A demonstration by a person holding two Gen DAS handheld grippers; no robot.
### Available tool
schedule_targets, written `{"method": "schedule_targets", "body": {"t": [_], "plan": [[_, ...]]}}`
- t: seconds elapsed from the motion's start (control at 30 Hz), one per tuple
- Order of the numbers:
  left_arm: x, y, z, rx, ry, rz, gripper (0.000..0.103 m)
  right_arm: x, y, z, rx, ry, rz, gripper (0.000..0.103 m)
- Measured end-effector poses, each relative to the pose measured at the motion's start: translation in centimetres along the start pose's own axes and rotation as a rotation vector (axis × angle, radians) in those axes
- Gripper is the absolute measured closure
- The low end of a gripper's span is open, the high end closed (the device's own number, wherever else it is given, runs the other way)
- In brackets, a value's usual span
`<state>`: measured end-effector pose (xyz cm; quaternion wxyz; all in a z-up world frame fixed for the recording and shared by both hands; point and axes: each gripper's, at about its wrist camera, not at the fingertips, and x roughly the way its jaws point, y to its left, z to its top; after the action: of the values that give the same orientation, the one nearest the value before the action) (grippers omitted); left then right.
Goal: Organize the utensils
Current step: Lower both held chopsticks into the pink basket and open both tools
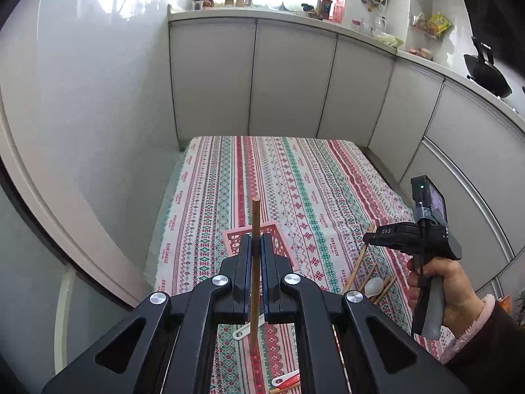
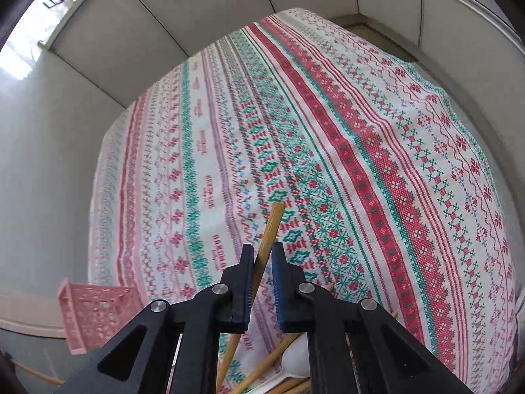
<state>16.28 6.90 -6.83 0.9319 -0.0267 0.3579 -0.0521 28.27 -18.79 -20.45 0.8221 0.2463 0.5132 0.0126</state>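
My left gripper [image 1: 255, 246] is shut on a wooden chopstick [image 1: 255, 229] that stands upright above the table, over a pink lattice basket [image 1: 234, 239]. My right gripper [image 2: 262, 256] is shut on another wooden chopstick [image 2: 270, 229], held tilted above the cloth; that gripper shows in the left wrist view [image 1: 370, 239] at the right. The pink basket shows in the right wrist view [image 2: 95, 312] at lower left. Under the right gripper lie more chopsticks [image 2: 262, 367] and a white spoon [image 2: 295, 358].
A patterned tablecloth [image 1: 295, 180] covers the table. White spoons [image 1: 374, 287] and chopsticks [image 1: 387, 287] lie at its right near side; a white spoon handle [image 1: 244, 330] and a red-and-white utensil [image 1: 285, 379] lie near me. Cabinets [image 1: 295, 82] stand behind.
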Motion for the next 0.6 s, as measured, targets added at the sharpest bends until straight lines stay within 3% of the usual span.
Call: {"method": "schedule_targets", "body": {"t": [0.13,0.37,0.53,0.6], "plan": [[-2.1,0.1,0.6,-0.017,-0.059,-0.006,0.098,-5.3,2.1,-0.9,-0.075,-0.086,0.092,0.094],[-7.0,-0.5,1.9,-0.025,-0.225,-0.016,0.098,-15.2,5.1,-2.8,-0.206,-0.319,0.218,0.095],[-9.6,-0.4,2.4,-0.06,-0.364,-0.005,0.098,-20.4,6.5,-4.0,-0.248,-0.456,0.324,0.095],[-9.7,-0.4,2.7,-0.065,-0.386,0.011,0.098,-21.5,6.9,-4.2,-0.253,-0.505,0.359,0.095]]}}
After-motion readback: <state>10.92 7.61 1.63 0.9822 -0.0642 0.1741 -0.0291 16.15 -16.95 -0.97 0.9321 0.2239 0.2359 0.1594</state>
